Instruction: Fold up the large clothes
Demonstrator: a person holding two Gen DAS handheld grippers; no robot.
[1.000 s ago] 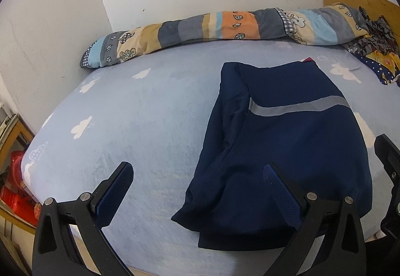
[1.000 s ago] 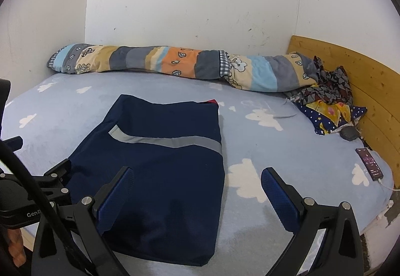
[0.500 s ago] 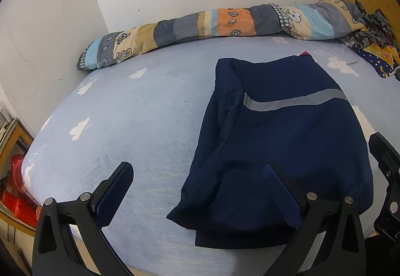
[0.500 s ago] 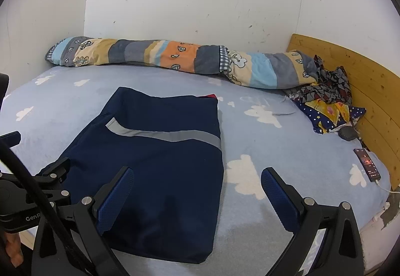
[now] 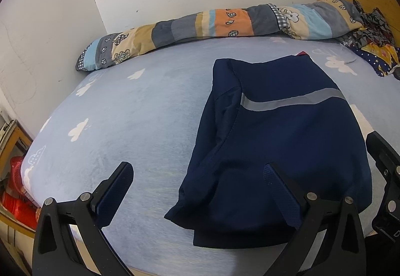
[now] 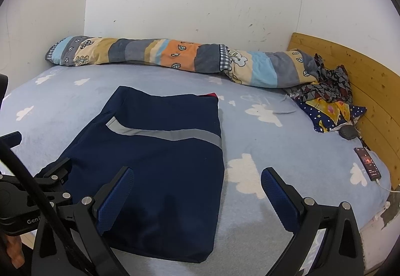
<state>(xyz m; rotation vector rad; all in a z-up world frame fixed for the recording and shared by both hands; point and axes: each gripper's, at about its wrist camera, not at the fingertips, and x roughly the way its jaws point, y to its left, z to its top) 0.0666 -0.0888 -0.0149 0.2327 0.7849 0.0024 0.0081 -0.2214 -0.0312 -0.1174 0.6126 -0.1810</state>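
The navy garment (image 5: 280, 130) is observed lengthwise ahead of both empty, open units, nearer hem spanning left hand-held gripper (image 5: 197, 181) and right hand-held gripper (image 6: 197, 186).

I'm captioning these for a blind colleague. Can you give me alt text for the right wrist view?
A partly folded navy garment with a grey stripe lies on a cloud-print bed, under the open right gripper. A rolled patchwork quilt lines the far wall; a phone rests near the wooden headboard.

Matt navy cloth garment (image 6: 160, 176) with a shiny grey stripe lies on fleecy bedsheet (image 6: 262, 146); wooden headboard (image 6: 362, 90).
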